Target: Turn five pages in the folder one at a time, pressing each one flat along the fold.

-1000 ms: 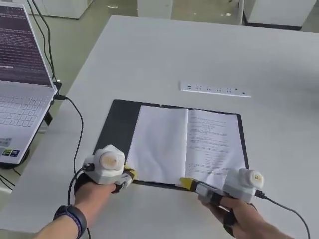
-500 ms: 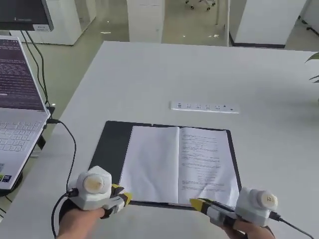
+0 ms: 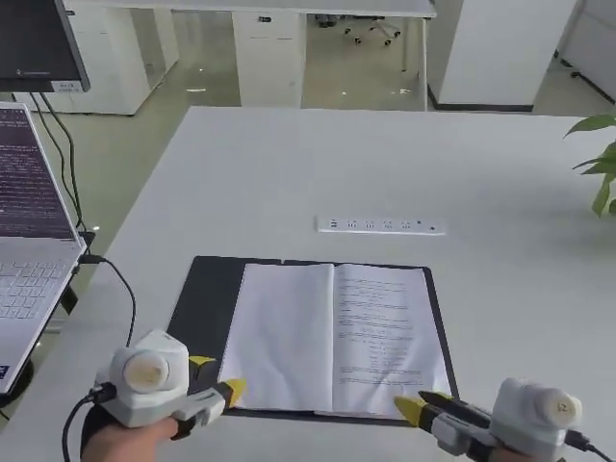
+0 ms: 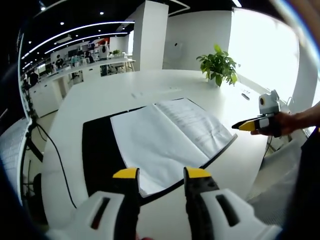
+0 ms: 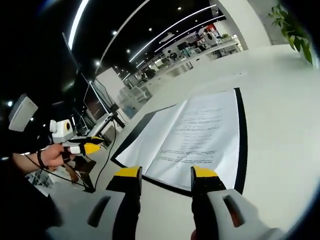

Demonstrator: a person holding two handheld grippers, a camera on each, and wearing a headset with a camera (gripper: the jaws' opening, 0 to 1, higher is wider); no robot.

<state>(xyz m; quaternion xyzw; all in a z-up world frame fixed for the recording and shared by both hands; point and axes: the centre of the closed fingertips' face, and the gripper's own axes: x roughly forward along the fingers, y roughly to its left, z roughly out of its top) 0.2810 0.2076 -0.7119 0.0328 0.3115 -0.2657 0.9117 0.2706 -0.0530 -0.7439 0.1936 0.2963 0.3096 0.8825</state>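
At the folder (image 3: 207, 298) near edge, left gripper (image 3: 219, 377) and right gripper (image 3: 416, 404) hover part-open, empty (nothing pinched) — the right should nip just one printed page (image 3: 380, 327) corner.

Black folder (image 3: 207, 298) lies open and flat on the tabletop (image 3: 289, 164): blank page (image 3: 279, 337) left, printed page (image 3: 385, 332) right of the fold.

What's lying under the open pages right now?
The black folder cover shows around the pages, widest on the left. Whatever lies beneath the sheets themselves is covered.
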